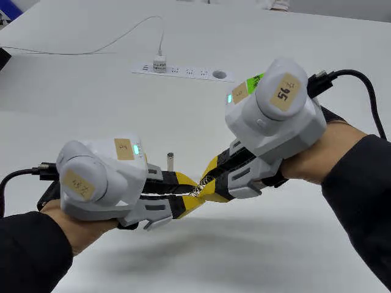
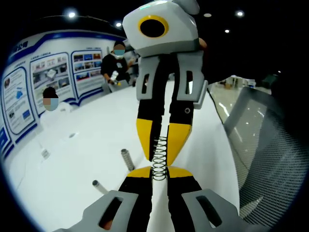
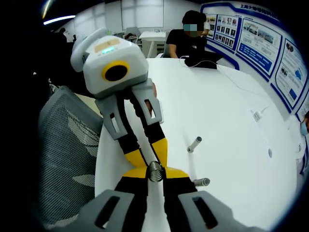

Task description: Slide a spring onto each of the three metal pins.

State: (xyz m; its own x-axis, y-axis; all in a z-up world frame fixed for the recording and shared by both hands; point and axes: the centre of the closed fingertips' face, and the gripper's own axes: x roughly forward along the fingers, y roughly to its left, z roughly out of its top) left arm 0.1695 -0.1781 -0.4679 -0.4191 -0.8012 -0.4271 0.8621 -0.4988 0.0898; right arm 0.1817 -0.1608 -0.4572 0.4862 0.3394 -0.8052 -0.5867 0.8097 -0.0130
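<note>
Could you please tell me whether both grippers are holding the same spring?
Yes, one spring is pinched by the left gripper and the right gripper.

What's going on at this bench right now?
A person holds a tool in each hand above the white table. The left tool and right tool meet tip to tip, both pinching one spring between them. A metal pin stands on the table just beyond them.
</note>
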